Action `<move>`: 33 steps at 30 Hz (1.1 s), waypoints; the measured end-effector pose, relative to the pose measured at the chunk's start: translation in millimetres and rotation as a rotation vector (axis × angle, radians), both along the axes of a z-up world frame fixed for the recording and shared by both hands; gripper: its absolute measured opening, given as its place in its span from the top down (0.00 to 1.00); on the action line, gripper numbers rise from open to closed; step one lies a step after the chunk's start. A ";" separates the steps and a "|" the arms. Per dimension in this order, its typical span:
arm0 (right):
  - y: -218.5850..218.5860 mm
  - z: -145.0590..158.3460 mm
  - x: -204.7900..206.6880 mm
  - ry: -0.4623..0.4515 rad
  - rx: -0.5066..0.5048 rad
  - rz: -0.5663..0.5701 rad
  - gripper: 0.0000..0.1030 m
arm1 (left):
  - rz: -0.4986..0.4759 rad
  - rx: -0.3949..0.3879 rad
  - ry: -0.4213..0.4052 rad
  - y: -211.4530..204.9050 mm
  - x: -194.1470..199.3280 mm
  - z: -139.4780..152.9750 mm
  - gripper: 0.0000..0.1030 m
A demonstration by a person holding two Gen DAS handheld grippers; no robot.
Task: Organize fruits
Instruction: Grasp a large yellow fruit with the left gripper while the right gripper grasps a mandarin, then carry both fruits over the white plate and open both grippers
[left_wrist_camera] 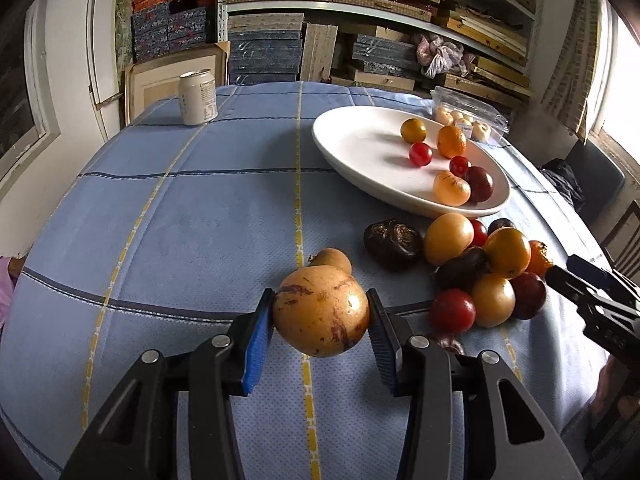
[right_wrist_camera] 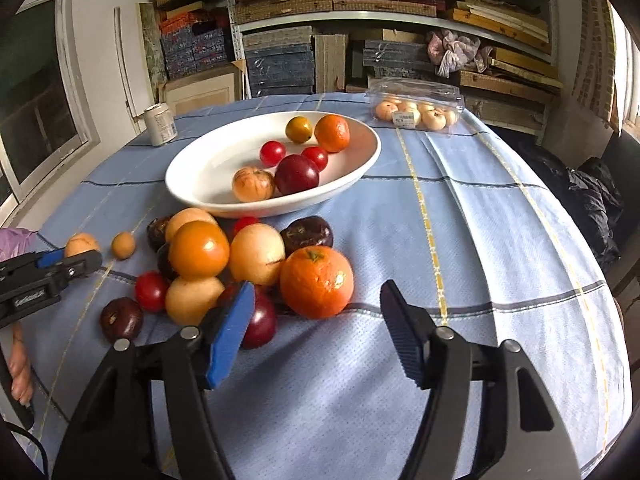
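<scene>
Fruits (right_wrist_camera: 224, 268) lie in a loose heap on the blue checked table (right_wrist_camera: 480, 240), just in front of the white oval dish (right_wrist_camera: 192, 184): yellow-orange ones, small red tomatoes, dark plums and, at the heap's right edge, a bright mandarin (right_wrist_camera: 317, 282). Inside the dish sit six more pieces, among them a dark plum (right_wrist_camera: 297, 174), two red tomatoes and an orange at the far side.

To the left of the dish and nearer the table's front edge, the left tool (left_wrist_camera: 321, 322) pinches a tan, brown-streaked round fruit (left_wrist_camera: 320, 312), its blue pads pressed against both flanks. A smaller tan fruit (left_wrist_camera: 332, 260) rests on the cloth just behind it.

The right tool (right_wrist_camera: 318, 312) hangs at the heap's near side with its jaws apart around the mandarin, neither pad touching it; the left blue pad stands in front of a dark red plum (right_wrist_camera: 262, 322).

Behind the dish, a clear plastic box of pale round fruit (right_wrist_camera: 416, 110) stands to the right and a drink can (right_wrist_camera: 160, 124) to the left. Fingers of a person's hand (right_wrist_camera: 20, 364) show at the left tool's handle.
</scene>
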State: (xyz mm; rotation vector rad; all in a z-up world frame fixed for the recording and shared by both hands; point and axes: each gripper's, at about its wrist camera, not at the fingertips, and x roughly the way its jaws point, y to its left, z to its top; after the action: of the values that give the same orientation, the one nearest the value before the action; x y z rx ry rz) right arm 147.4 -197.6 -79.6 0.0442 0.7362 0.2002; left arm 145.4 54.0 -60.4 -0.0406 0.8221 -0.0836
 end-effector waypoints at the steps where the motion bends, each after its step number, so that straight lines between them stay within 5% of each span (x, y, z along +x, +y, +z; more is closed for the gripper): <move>1: 0.8 -0.4 2.7 0.001 -0.004 -0.006 0.38 | -0.001 -0.002 0.000 0.0 0.0 0.3 0.56; 19: -7.0 -20.7 33.2 0.131 0.115 -0.016 0.56 | -0.018 -0.006 0.016 -3.0 -0.2 -1.8 0.56; 33: -15.0 -11.4 17.6 0.071 0.128 -0.030 0.58 | -0.008 0.005 0.012 -2.7 1.7 -4.1 0.56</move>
State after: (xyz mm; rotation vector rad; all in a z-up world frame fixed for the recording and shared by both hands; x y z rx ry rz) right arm 165.0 -212.6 -91.0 0.1850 0.7925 0.2176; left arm 147.1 51.3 -64.5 -0.0332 0.8349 -0.0893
